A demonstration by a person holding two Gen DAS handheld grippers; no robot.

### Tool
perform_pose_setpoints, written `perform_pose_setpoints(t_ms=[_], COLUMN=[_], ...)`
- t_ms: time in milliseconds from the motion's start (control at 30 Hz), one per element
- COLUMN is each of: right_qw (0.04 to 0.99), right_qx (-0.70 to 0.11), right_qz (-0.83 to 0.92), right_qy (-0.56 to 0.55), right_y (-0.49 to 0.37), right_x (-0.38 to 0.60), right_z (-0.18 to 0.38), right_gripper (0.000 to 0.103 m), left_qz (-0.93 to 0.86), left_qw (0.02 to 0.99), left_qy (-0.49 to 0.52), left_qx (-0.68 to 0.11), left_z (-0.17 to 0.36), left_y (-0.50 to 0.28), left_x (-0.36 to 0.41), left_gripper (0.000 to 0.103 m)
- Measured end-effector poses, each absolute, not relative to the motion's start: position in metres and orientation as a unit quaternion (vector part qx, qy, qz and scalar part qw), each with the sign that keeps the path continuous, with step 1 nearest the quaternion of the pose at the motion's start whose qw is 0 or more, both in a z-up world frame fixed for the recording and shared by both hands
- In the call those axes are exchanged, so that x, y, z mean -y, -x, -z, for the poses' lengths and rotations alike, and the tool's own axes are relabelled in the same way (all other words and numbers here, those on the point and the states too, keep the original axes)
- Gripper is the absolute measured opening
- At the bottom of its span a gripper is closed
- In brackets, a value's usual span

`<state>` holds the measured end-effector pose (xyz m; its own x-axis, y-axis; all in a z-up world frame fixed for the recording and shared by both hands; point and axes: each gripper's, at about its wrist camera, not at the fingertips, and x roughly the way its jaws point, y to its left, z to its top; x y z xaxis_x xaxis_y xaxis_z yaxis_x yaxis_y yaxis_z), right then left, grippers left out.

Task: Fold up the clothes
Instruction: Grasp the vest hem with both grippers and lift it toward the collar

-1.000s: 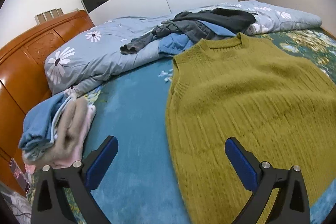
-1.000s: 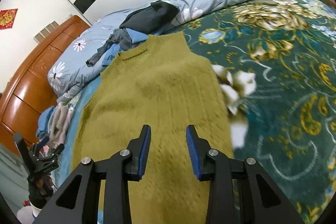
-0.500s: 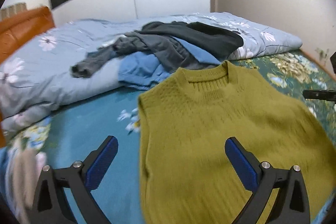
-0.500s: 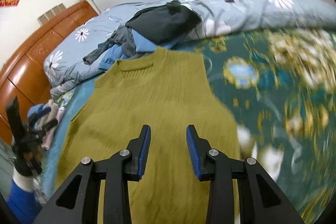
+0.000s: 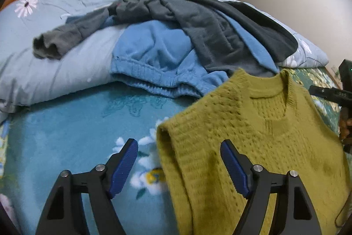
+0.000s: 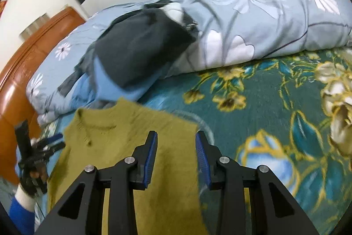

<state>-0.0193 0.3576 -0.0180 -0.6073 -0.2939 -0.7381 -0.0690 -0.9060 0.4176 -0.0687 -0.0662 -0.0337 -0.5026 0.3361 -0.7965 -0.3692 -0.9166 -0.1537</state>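
Green vest (image 5: 253, 147) flat on bedspread (image 5: 77, 136)

Right gripper (image 6: 176, 153) above olive knit vest (image 6: 123, 147) — jaws parted, nothing between. Vest flat on floral bedspread (image 6: 275, 107); dark clothes pile (image 6: 140, 52) behind collar. Left gripper (image 6: 51, 142) at far left — blurred.

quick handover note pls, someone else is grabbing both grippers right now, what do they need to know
Left gripper: open, empty, over the vest's left shoulder edge.
Right gripper: open, empty, over the vest's right shoulder edge.
The green knit vest lies flat on the bed cover, neck toward the duvet.
A pile of unfolded clothes, blue and dark grey, lies on the duvet beyond the neck.
Done: vest spread out.
Left: grip both shoulders, fold the vest, then the pile.
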Motion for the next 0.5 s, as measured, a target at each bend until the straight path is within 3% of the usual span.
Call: perform_pose_setpoints(t_ms=[67, 200, 267, 300, 333, 400, 500], right_qw=[0.061, 0.067, 0.069, 0.067, 0.07, 0.09, 0.118], right_qx=[0.212, 0.218, 0.222, 0.216, 0.216, 0.224, 0.22], right_qz=[0.864, 0.864, 0.864, 0.865, 0.865, 0.87, 0.882], right_qy=[-0.452, -0.449, -0.446, -0.449, -0.448, -0.431, -0.399], right_y=[0.03, 0.037, 0.038, 0.037, 0.036, 0.029, 0.012], right_x=[-0.358, -0.353, -0.349, -0.346, -0.343, -0.339, -0.334], right_z=[0.029, 0.034, 0.032, 0.031, 0.029, 0.017, -0.013], right_gripper=[0.044, 0.044, 0.034, 0.017, 0.012, 0.012, 0.011], left_qz=[-0.862, -0.851, -0.848, -0.847, -0.846, -0.847, -0.85], left_qw=[0.21, 0.226, 0.234, 0.239, 0.243, 0.248, 0.255], left_qy=[0.462, 0.474, 0.475, 0.474, 0.473, 0.467, 0.456], left_qx=[-0.009, 0.009, 0.022, 0.031, 0.041, 0.058, 0.065], left_z=[0.04, 0.048, 0.049, 0.049, 0.049, 0.044, 0.031], left_y=[0.076, 0.083, 0.084, 0.083, 0.082, 0.077, 0.067], left_x=[0.065, 0.061, 0.061, 0.063, 0.065, 0.072, 0.078], left_gripper=[0.078, 0.048, 0.039, 0.032, 0.028, 0.016, 0.009])
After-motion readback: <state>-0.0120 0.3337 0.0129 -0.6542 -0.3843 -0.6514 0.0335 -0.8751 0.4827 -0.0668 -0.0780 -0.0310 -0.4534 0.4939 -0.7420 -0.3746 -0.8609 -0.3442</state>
